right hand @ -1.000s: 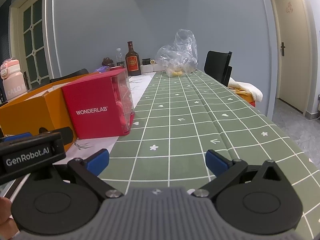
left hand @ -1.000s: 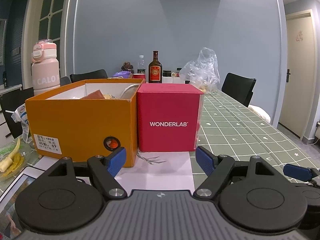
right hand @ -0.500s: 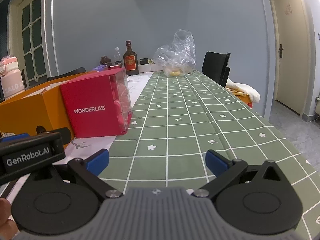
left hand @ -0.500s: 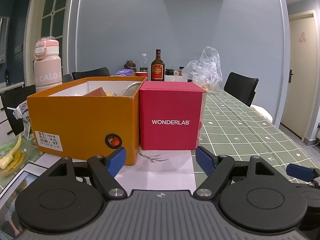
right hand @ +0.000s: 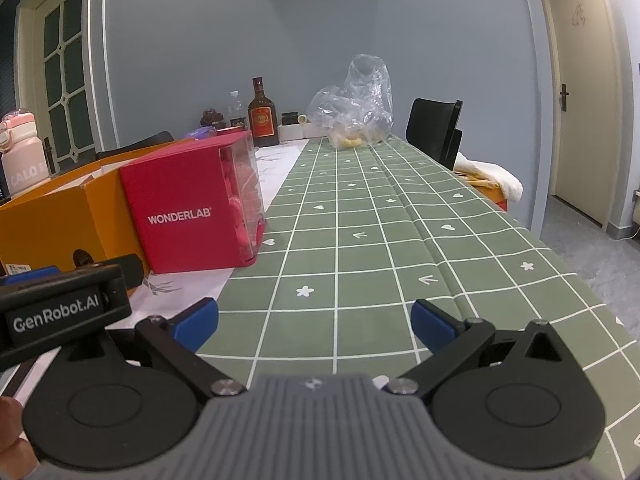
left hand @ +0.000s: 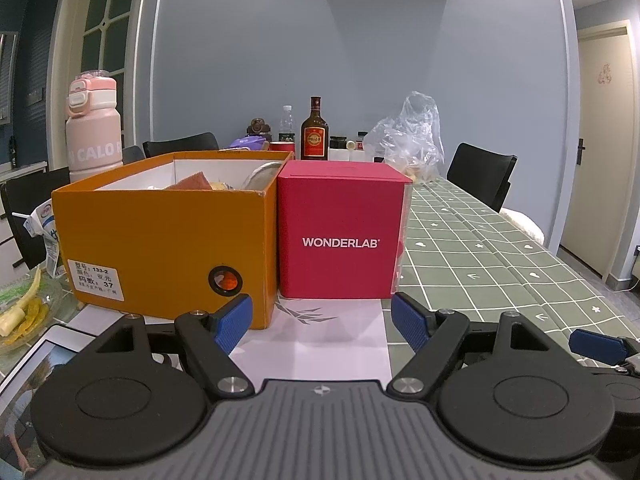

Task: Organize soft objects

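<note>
An open orange cardboard box [left hand: 160,240] stands on the table with soft items showing above its rim [left hand: 192,182]. Touching its right side is a red WONDERLAB box [left hand: 340,236], whose clear side shows pink items [right hand: 240,200]. My left gripper [left hand: 322,322] is open, low over white paper [left hand: 320,344] in front of both boxes, holding nothing. My right gripper [right hand: 314,320] is open over the green checked tablecloth [right hand: 380,240], right of the boxes, also holding nothing. The orange box [right hand: 48,216] sits at the left edge of the right wrist view.
A pink bottle [left hand: 94,132] stands behind the orange box. At the far end are a dark bottle [left hand: 315,132], a crumpled clear plastic bag [left hand: 412,140] and small jars. A tablet [left hand: 36,364] and a dish of food [left hand: 20,312] lie left. Black chairs [right hand: 434,132] flank the table.
Both cameras have tilted or dropped slightly, so the boxes sit lower in view. Both grippers stay open and nothing was taken or moved.
</note>
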The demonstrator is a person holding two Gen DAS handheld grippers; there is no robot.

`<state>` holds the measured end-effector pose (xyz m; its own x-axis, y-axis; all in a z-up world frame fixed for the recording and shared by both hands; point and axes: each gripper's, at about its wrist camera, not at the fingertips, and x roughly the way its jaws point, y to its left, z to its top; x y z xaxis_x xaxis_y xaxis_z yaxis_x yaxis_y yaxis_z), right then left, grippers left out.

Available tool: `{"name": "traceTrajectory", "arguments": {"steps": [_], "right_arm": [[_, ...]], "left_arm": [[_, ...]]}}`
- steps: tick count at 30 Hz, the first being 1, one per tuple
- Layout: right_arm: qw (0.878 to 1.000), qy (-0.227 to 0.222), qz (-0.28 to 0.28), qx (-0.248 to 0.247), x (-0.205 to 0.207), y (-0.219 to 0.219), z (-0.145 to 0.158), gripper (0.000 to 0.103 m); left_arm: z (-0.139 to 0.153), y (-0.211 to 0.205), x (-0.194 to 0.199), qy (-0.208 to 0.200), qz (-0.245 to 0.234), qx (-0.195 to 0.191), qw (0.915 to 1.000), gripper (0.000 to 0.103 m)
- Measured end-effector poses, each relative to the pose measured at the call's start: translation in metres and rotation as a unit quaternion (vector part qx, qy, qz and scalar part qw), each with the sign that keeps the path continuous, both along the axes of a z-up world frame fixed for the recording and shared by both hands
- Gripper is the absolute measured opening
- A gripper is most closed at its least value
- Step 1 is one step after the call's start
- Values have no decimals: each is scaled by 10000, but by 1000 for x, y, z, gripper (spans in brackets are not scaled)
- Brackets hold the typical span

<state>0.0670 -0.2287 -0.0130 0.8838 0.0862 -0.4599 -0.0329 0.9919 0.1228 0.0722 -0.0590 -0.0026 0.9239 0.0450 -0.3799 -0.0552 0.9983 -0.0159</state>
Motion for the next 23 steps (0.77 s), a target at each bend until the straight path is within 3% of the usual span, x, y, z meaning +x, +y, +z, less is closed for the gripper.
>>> {"name": "traceTrajectory", "arguments": {"steps": [23], "right_arm": [[9999,66,39,82,5,-2,-3,100]], "left_arm": [[0,-6,-6,-122,24,87,9999,92]]}}
